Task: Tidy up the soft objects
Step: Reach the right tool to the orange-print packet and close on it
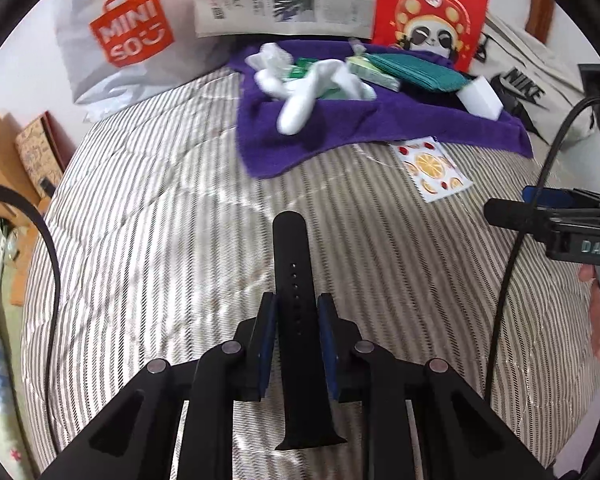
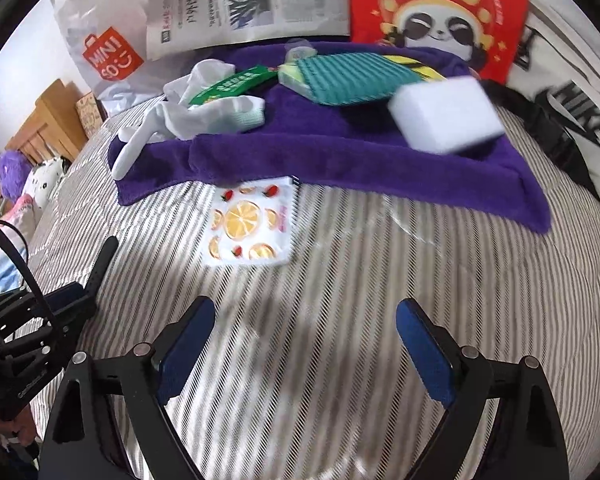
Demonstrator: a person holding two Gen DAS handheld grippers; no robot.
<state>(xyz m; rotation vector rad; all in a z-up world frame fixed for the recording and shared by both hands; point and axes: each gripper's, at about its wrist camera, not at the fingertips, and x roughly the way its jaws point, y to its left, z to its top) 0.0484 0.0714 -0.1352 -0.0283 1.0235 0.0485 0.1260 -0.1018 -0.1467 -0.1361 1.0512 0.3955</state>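
Blurring white sponge [image 2: 446,114] on purple towel [image 2: 340,160]

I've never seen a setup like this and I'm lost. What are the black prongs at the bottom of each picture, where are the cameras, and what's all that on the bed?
There is no robot: a person holds a two-finger tool in each hand, each with a wide-angle camera looking along its fingers. One picture comes from the left gripper, shut on a black watch strap. The other comes from the right gripper, open and empty. Both look at a striped bedcover with a purple towel bearing white socks, a white sponge block and a teal cloth. A fruit-print packet lies beside the towel.
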